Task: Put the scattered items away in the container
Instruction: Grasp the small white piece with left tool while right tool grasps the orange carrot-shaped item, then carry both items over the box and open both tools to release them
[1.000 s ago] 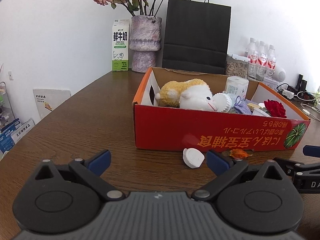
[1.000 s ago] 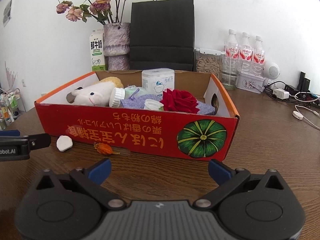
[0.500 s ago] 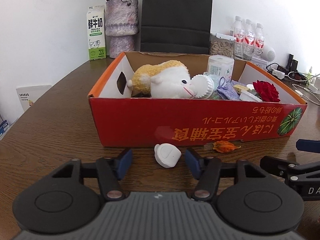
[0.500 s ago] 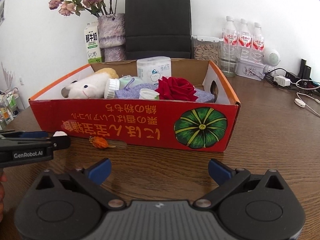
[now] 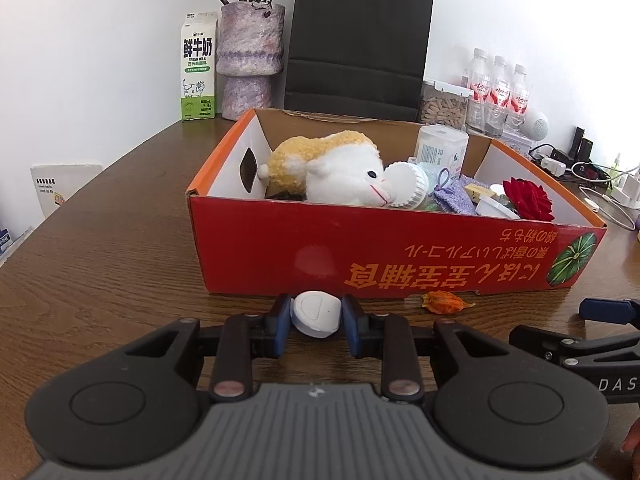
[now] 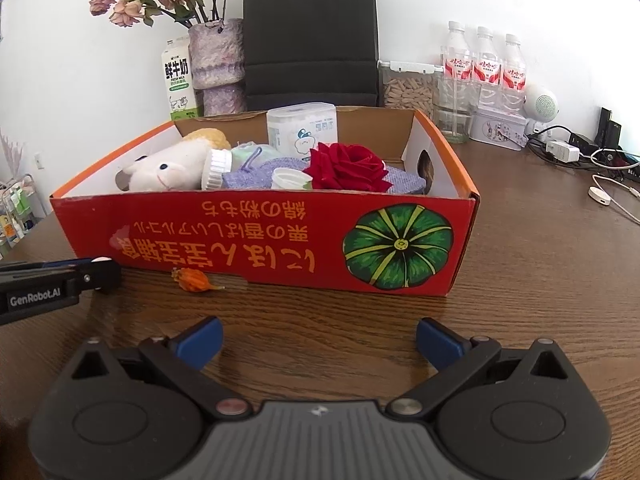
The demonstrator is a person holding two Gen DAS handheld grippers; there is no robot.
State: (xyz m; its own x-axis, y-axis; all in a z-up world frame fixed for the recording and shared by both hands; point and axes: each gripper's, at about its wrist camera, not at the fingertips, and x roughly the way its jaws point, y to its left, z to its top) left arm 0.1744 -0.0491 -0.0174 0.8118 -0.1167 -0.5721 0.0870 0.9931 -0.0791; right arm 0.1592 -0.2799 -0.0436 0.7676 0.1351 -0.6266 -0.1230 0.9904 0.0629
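Brown wooden surface (image 5: 100, 248), white wall behind. Red cardboard box (image 5: 380, 256) sits mid-surface with a plush sheep (image 5: 340, 172) and a red rose (image 5: 528, 198) inside. Left hand-held gripper (image 5: 316, 320) is clamped on a white cap (image 5: 316, 314) just in front of the box. Orange dried flower (image 5: 444, 303) lies beside it. Right hand-held gripper (image 6: 318, 340) spread wide, holding nothing.

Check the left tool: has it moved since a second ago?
Yes. The left tool advanced toward the red box and closed; its fingers now clamp the white cap, which earlier lay ahead of the open fingers.
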